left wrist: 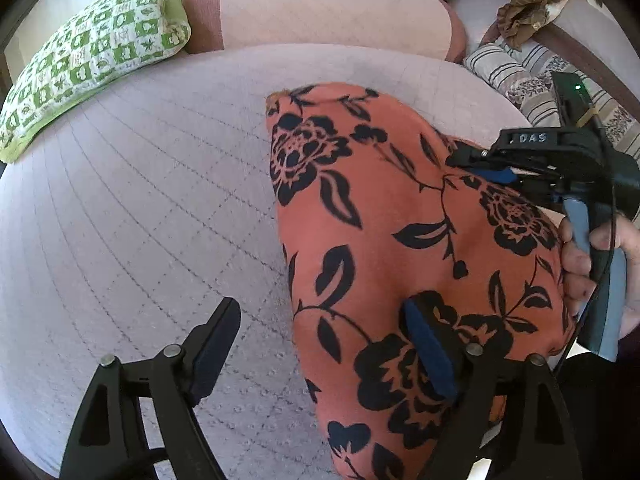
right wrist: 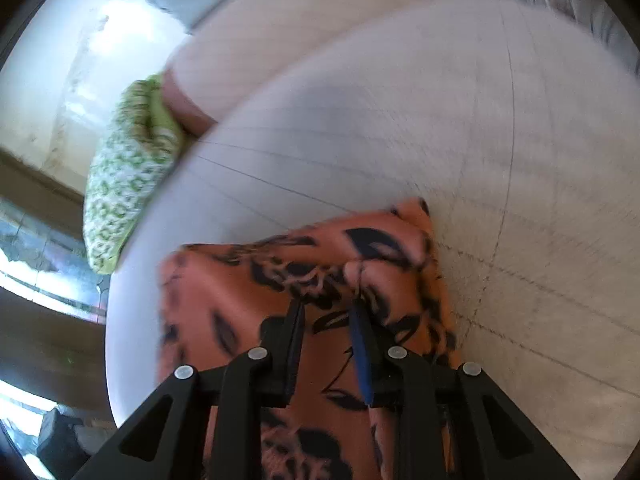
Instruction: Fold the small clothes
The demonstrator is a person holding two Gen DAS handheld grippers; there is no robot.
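The orange floral cloth [left wrist: 400, 208] lies on the pale quilted bed [left wrist: 140, 200], with a green patterned pillow [left wrist: 92, 52] at the far left and a pink bolster [left wrist: 328, 8] along the far side.

The right gripper [right wrist: 328, 312] has its jaws drawn in narrow around a raised fold of the cloth. A ridge of fabric bunches up between them, so I take it as a pinch, though its own view is blurred. Seen from the left side, that gripper sits at the cloth's right edge, with the person's hand [left wrist: 592, 264] on its handle.

The left gripper [left wrist: 320, 320] is spread wide and holds nothing. One finger hangs over bare quilt, the other over the near part of the cloth; whether that pad touches the fabric I can't say.

The cloth runs lengthwise from near to far, its left edge falling between the left gripper's fingers. The right hand already has the cloth, so to my eye the fold turns on carrying that pinched right edge leftward across the long axis. The left tongs stand near enough to pin or catch the near-left edge.
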